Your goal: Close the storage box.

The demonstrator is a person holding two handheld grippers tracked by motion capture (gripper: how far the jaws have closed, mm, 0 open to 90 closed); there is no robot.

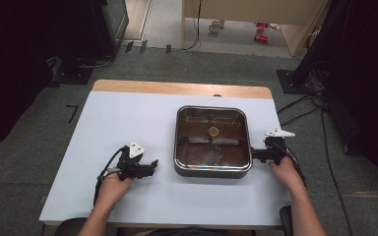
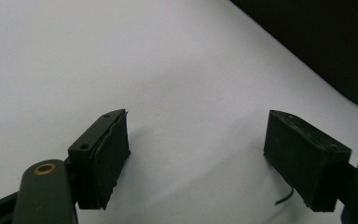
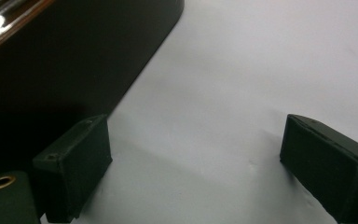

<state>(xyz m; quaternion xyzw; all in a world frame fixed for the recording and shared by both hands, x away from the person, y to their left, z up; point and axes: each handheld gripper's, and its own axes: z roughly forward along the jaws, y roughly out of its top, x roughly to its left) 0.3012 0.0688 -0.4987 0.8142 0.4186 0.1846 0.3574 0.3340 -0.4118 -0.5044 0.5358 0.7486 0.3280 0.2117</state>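
Note:
A square metal pan (image 1: 212,167) with a brown, wet-looking inside stands on the white table (image 1: 128,123), right of the middle. A small round yellowish thing (image 1: 213,131) lies in the pan. My left gripper (image 1: 150,167) rests on the table left of the pan, apart from it; its jaws stand wide open (image 2: 198,158) with bare table between them. My right gripper (image 1: 256,155) sits at the pan's right side. It is open (image 3: 196,165), its left finger (image 3: 74,163) close beside the pan's dark outer wall (image 3: 74,60).
A wooden strip (image 1: 177,88) runs along the table's far edge. Dark stands (image 1: 300,73) and cables (image 1: 305,105) lie on the grey floor around the table. The table's left half is bare white surface.

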